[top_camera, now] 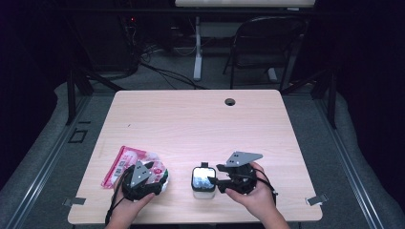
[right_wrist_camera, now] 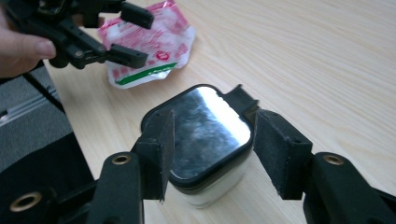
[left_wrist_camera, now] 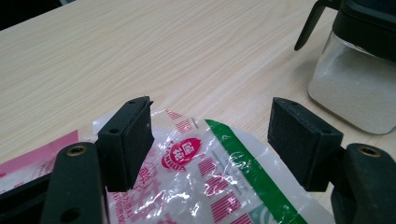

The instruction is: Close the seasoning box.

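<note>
We see a pale wooden table (top_camera: 200,124) with a round cable hole (top_camera: 230,101) near its far edge; everything we handle sits along the near edge. Beyond the table, on the grey floor, stands a dark folding chair (top_camera: 265,43) at far right.

Near the left corner lies a crinkled plastic bag (top_camera: 125,164), pink and white with red print and a green stripe. Its near right end lies under our left gripper (top_camera: 155,172). In the left gripper view the bag (left_wrist_camera: 205,182) spreads flat on the wood below and between the two black jaws, which stand wide apart with neither pad pressing it, so this tool is released. The right gripper view shows that gripper (right_wrist_camera: 126,32) farther off, jaws parted over the bag (right_wrist_camera: 154,46), with a hand (right_wrist_camera: 21,46) behind it.

Just right of the bag, near the middle of the near edge, stands a small clear container (top_camera: 203,182) with a black lid and white contents. In the left gripper view it rises at the far right (left_wrist_camera: 355,88), apart from the bag. Our right gripper (top_camera: 216,177) points left at it. In the right gripper view the container's glossy lid (right_wrist_camera: 205,133) sits between the two jaws, with a gap visible on each side, and the pads do not squeeze it: this tool is released too, its jaws spread to either side of the container.
</note>
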Demonstrator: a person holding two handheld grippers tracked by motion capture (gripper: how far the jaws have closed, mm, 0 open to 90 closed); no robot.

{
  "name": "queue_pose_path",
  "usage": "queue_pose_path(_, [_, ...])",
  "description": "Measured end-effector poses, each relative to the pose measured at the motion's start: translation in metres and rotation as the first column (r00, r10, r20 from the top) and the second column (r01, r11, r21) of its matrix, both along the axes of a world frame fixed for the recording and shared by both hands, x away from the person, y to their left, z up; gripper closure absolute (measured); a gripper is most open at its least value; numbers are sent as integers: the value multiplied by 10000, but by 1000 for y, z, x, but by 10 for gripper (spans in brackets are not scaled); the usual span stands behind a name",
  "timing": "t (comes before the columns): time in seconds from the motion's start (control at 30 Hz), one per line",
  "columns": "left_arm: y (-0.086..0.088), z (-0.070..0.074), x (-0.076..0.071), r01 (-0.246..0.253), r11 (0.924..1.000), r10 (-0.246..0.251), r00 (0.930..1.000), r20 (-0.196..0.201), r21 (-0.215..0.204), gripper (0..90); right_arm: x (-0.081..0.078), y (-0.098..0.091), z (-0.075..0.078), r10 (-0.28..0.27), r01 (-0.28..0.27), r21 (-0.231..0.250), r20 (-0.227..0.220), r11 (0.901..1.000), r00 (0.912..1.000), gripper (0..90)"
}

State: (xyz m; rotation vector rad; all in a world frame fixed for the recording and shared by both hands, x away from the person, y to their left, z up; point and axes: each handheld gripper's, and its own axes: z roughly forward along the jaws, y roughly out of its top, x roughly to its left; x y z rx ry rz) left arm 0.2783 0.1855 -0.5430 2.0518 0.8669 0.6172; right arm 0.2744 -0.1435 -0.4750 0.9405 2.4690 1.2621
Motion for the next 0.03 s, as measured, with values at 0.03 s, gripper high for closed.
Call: queue_pose_path(0.03, [1,1,0,-8,10000,8,10000,-24,-41,311,1,-2,0,-98,98,74,-11,9999,10000,480])
